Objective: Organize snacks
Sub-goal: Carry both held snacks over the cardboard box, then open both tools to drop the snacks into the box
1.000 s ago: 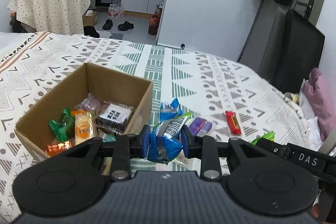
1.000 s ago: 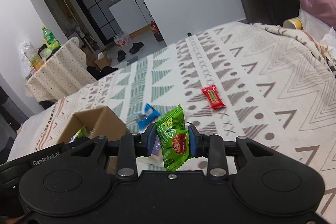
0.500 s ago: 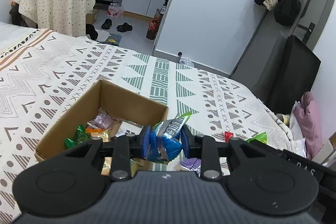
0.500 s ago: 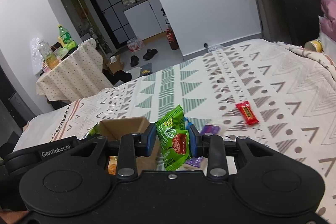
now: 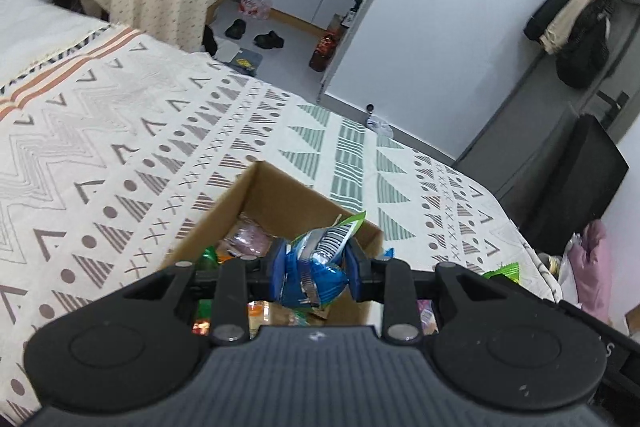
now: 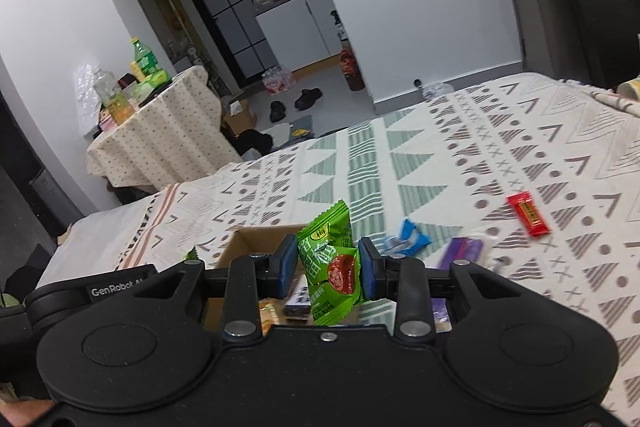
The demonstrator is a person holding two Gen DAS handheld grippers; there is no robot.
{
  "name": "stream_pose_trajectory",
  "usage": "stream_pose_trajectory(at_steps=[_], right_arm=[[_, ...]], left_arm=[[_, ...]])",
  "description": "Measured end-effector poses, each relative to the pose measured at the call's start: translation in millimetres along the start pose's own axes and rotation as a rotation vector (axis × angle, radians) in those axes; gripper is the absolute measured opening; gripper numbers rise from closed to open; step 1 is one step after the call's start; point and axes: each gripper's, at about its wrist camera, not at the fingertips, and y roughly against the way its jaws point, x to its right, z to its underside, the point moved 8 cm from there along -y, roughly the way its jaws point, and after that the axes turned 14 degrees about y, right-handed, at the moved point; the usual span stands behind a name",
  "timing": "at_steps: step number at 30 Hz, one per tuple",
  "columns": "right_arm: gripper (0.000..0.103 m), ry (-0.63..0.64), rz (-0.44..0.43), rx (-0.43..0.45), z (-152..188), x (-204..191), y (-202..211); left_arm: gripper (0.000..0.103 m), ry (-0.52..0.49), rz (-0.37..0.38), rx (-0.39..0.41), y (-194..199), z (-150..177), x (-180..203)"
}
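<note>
My left gripper (image 5: 314,273) is shut on a crumpled blue snack packet (image 5: 316,267) with a barcode flap. It hangs over the open cardboard box (image 5: 256,195), which holds several wrapped snacks. My right gripper (image 6: 328,273) is shut on a green snack packet (image 6: 330,267) with a red picture, held just above the box's near right side (image 6: 256,239). On the patterned bedspread lie a red bar (image 6: 528,214), a blue packet (image 6: 408,237) and a purple packet (image 6: 460,253), all right of the box.
The box sits on a bed with a patterned cover (image 5: 120,147). A cloth-covered side table (image 6: 160,139) with bottles stands past the bed's far left. Shoes (image 6: 296,103) lie on the floor beyond. A pink pillow (image 5: 592,267) is at the bed's right edge.
Both grippers have moved left and risen a little, from over the loose snacks to over the box. Each still grips its packet. The left wrist rolled somewhat.
</note>
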Motion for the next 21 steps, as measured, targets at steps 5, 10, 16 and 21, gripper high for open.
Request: stream_pose_trajectory(at_steps=[5, 10, 16, 21], right_arm=[[0.032, 0.008, -0.031, -0.025, 5, -20, -17], [0.032, 0.012, -0.046, -0.048, 7, -32, -29], [0.035, -0.009, -0.078, -0.064, 7, -37, -39], [0.043, -0.047, -0.080, -0.068, 6, -31, -39]], left_arm=[[0.030, 0.046, -0.027, -0.023, -6, -8, -19], [0.031, 0.071, -0.083, -0.043, -15, -9, -32], [0.041, 0.091, -0.117, -0.043, -17, -10, -37], [0.054, 0.088, -0.138, -0.033, -19, -10, -39]])
